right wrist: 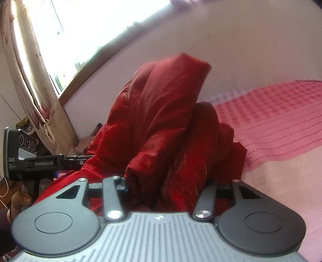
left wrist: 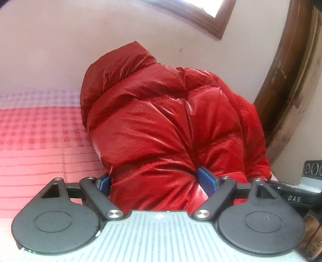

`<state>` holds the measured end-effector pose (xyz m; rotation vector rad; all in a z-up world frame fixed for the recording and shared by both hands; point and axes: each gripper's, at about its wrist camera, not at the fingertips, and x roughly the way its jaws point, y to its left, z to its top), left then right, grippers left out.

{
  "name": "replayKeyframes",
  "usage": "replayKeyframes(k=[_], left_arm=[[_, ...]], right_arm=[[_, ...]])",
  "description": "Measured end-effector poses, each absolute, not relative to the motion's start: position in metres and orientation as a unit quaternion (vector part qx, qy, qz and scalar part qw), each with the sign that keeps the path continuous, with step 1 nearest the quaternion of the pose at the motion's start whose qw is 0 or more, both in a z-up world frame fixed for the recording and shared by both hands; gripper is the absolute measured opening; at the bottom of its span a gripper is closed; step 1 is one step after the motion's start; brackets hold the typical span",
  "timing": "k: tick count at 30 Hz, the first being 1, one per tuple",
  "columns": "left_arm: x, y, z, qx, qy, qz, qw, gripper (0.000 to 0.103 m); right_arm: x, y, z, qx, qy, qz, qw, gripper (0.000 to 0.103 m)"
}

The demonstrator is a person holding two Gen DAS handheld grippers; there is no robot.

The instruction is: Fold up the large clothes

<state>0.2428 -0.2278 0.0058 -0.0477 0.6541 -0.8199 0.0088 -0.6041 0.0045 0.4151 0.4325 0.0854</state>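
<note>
The left gripper (left wrist: pixel 157 179) clamps its blue pads on a bunched fold of the shiny red puffer jacket (left wrist: pixel 161 121). The right gripper (right wrist: pixel 171 181) likewise pinches the jacket's edge, its far pad buried in fabric. The pink checked bedspread (left wrist: pixel 40 129) lies beneath.

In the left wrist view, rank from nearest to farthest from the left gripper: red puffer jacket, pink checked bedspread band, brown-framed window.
1. Shiny red puffer jacket, between the left gripper's fingers.
2. Pink checked bedspread band, farther back on the left.
3. Brown-framed window, top, on the wall.
</note>
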Motion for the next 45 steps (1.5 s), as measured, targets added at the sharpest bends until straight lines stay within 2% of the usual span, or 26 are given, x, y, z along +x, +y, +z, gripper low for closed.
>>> replayKeyframes(k=[4, 6, 8, 9, 10, 12, 16, 27, 41, 45], left_arm=[[0.247, -0.22, 0.007, -0.023, 0.32, -0.388, 0.864, 0.083], [0.249, -0.22, 0.006, -0.024, 0.32, -0.392, 0.862, 0.085], [0.252, -0.218, 0.005, -0.023, 0.32, -0.389, 0.864, 0.089], [0.252, -0.218, 0.005, -0.021, 0.318, -0.389, 0.864, 0.091], [0.252, -0.219, 0.005, -0.015, 0.313, -0.389, 0.866, 0.093], [0.246, -0.221, 0.006, 0.001, 0.301, -0.381, 0.874, 0.099], [0.246, -0.225, 0.006, 0.014, 0.291, -0.377, 0.879, 0.103], [0.255, -0.225, 0.001, -0.002, 0.303, -0.388, 0.87, 0.103], [0.326, -0.202, -0.052, -0.186, 0.404, -0.475, 0.759, 0.103], [0.302, -0.211, -0.039, -0.152, 0.37, -0.443, 0.803, 0.102]], right_arm=[[0.01, -0.602, 0.006, 0.209, 0.221, 0.04, 0.952, 0.047], [0.012, -0.605, 0.006, 0.219, 0.231, 0.037, 0.947, 0.055], [0.014, -0.61, 0.003, 0.227, 0.242, 0.025, 0.943, 0.075], [0.015, -0.612, 0.002, 0.23, 0.246, 0.021, 0.941, 0.082], [0.017, -0.615, -0.001, 0.234, 0.254, 0.018, 0.938, 0.095], [0.02, -0.619, -0.006, 0.239, 0.264, 0.008, 0.935, 0.102], [0.03, -0.635, -0.022, 0.298, 0.265, 0.047, 0.916, 0.103], [0.027, -0.638, -0.033, 0.296, 0.238, 0.07, 0.922, 0.101], [0.032, -0.639, -0.034, 0.303, 0.241, 0.065, 0.92, 0.103], [0.034, -0.632, -0.031, 0.299, 0.238, 0.058, 0.922, 0.101]])
